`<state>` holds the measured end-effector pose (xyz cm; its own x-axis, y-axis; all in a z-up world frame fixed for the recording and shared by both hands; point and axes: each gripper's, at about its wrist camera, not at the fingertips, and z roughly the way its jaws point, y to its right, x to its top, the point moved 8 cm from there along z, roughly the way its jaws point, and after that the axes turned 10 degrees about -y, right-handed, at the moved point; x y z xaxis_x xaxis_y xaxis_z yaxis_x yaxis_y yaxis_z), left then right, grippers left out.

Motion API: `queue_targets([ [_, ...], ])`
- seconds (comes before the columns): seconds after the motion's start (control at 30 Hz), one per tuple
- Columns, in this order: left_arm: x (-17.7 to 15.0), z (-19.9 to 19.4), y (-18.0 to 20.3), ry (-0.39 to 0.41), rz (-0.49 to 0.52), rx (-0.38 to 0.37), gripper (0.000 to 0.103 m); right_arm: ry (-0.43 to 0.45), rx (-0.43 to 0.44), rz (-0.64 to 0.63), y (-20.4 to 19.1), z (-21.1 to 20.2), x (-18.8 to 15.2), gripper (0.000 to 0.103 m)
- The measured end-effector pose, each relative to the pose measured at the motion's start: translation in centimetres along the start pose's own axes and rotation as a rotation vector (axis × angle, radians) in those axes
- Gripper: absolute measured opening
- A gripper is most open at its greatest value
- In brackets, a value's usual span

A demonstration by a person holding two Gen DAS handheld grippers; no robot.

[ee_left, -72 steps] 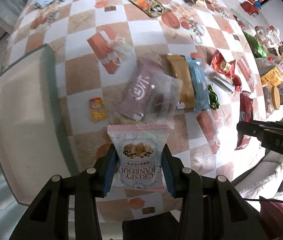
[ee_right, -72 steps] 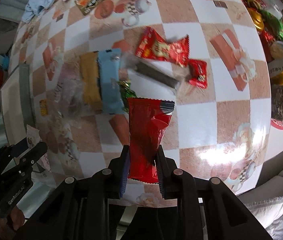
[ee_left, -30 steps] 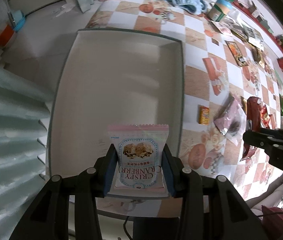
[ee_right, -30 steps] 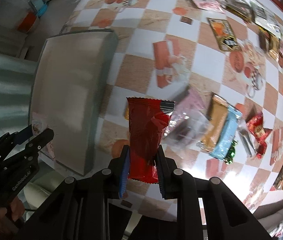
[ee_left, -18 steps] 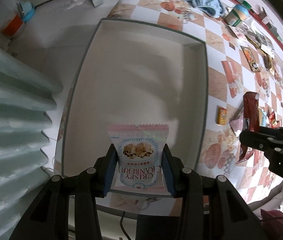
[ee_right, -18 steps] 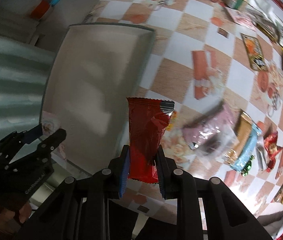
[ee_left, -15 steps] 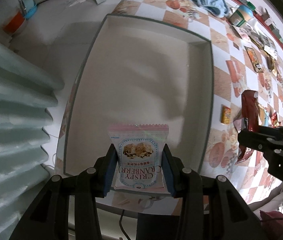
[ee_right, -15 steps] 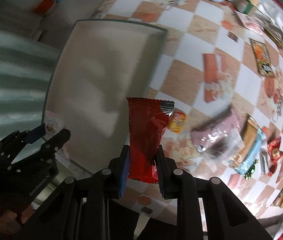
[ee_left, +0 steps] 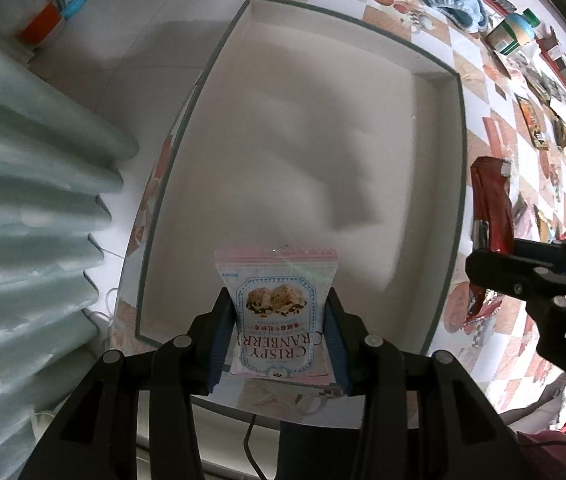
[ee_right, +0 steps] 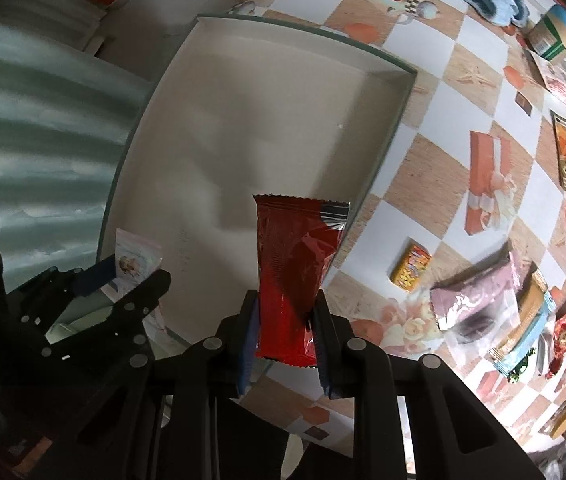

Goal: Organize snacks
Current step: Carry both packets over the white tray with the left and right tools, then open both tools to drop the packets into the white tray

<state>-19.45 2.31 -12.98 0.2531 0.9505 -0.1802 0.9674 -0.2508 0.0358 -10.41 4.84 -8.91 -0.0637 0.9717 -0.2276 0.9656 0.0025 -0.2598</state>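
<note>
The left gripper pinches a pink cookie packet upright over the near end of the white tray, which lies straight ahead, long axis running away. The right gripper clamps a red wrapper above the tray's right wall. The tray looks bare; loose snacks lie on the tablecloth.
</note>
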Motion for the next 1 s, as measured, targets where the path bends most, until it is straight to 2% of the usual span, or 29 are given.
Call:
queue_targets([
  [0.37,0.6,1.1,-0.3,-0.016,0.018,0.028,0.047,-0.026,0.029,-0.025,-2.6,2.6,2.0,0.026],
  [0.57,0.5,0.9,0.1,-0.017,0.032,0.047,0.049,-0.045,0.072,-0.026,-3.0,3.4,1.6,0.027],
  [0.63,0.5,0.9,0.2,-0.018,0.033,0.049,0.054,-0.043,0.081,-0.026,-2.8,3.4,1.1,0.039],
  [0.67,0.5,0.9,0.2,-0.016,0.033,0.054,0.06,-0.04,0.081,-0.027,-2.6,3.4,1.2,0.063],
  [0.7,0.5,0.7,0.3,-0.01,0.032,0.06,0.063,-0.027,0.079,-0.029,-2.6,3.3,1.3,0.076],
  [0.77,0.6,0.5,0.3,0.001,0.029,0.065,0.074,-0.004,0.071,-0.037,-2.6,3.1,1.4,0.076],
  [0.83,0.6,0.2,0.4,0.008,0.027,0.071,0.078,0.001,0.066,-0.043,-2.4,3.2,1.5,0.076],
  [1.0,0.6,-0.3,1.4,0.012,0.03,0.072,0.079,0.003,0.072,0.003,-0.4,3.4,0.9,0.076],
])
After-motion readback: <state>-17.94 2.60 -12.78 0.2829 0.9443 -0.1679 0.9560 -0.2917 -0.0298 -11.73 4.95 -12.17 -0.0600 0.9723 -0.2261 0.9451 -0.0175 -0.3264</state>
